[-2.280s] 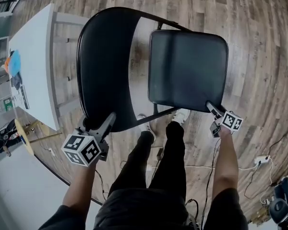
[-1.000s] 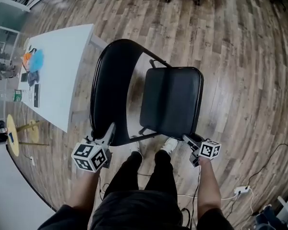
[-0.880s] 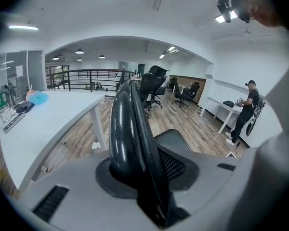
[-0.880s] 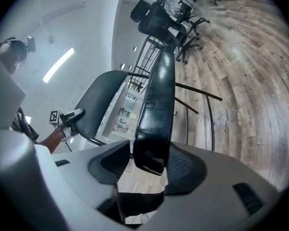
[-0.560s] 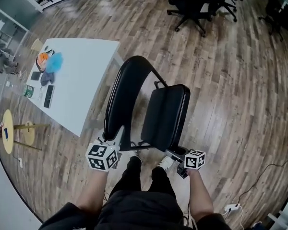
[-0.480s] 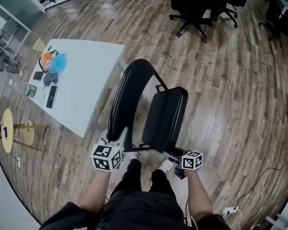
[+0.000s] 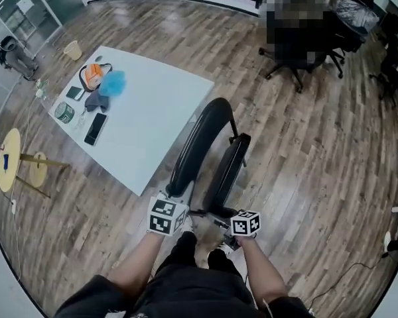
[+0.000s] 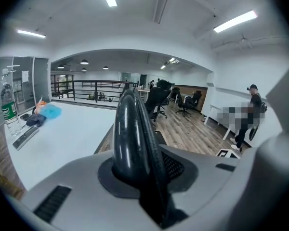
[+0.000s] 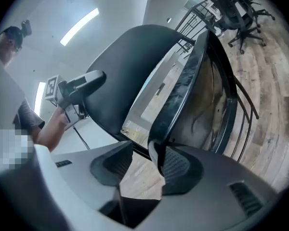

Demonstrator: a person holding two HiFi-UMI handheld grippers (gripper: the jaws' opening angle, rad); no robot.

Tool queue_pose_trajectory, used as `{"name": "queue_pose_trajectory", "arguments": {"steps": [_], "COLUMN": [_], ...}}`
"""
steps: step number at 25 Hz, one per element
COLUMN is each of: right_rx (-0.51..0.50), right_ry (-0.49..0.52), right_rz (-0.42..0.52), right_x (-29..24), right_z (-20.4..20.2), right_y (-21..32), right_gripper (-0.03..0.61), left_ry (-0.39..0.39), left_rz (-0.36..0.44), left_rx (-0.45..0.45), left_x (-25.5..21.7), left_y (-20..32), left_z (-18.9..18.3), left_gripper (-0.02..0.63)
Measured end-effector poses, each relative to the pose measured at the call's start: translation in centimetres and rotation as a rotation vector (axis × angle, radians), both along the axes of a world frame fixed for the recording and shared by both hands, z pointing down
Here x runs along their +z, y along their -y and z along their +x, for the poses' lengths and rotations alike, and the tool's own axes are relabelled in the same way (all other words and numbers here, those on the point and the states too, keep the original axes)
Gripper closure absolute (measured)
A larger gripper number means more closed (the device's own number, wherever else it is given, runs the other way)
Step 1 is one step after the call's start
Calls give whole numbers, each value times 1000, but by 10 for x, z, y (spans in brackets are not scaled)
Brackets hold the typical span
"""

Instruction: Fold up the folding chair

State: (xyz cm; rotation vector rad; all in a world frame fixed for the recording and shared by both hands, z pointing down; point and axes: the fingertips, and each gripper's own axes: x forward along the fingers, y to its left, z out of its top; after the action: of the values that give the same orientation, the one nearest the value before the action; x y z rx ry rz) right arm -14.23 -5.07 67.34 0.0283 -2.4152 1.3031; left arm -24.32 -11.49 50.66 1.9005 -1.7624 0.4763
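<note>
Black backrest (image 8: 130, 129) rim sits clamped in the left gripper (image 8: 147, 177). Half-open jaws of the right gripper (image 9: 143, 163) are closing around the seat (image 9: 183, 88) edge, which touches one pad.

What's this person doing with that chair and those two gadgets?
A person is folding a black chair beside a white table, with a gripper in each hand. The left gripper clamps the edge of the backrest. The right gripper is closing its jaws around the edge of the seat, not yet pinching it. The seat stands tipped up, nearly flat against the backrest.
</note>
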Motion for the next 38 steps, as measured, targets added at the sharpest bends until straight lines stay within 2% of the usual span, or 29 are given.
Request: {"name": "queue_pose_trajectory", "arguments": {"steps": [4,9,17,26,30,34,35,36,38], "right_rx": [-44,-14,-22,-33,-20,-17,0,33,128], "right_ry": [-46,-120,-124,-167,-165,-180,-185,-191,-201], "right_rz": [17,23,4,1,-5,59,78,96,135], "right_x": [-1,8,11,24,22,24,24,24,18], "right_z": [-58,-110,-170,-215,-220,-221,-218,-214,-200], "right_y": [-4,3,9,9,10,10,11,15,29], "right_gripper": [427,508,515,526,526,525,503,437,395], "left_ry": [-1,-6,-25,-57,-46,-27,-24,-22,-22], "left_rz": [6,5,-4,-24,-16,-2,5,18,53], "left_rx": [9,59,77,73,77,69,61,50,36], "left_x": [-5,-5,0,15,15,16,15,13,2], "left_y": [-1,7,13,13,14,12,10,6,-3], "left_z": [-21,-46,-106,-162,-165,-169,-172,-176,-186], "left_gripper": [528,531,532,532,531,519,501,474,398]}}
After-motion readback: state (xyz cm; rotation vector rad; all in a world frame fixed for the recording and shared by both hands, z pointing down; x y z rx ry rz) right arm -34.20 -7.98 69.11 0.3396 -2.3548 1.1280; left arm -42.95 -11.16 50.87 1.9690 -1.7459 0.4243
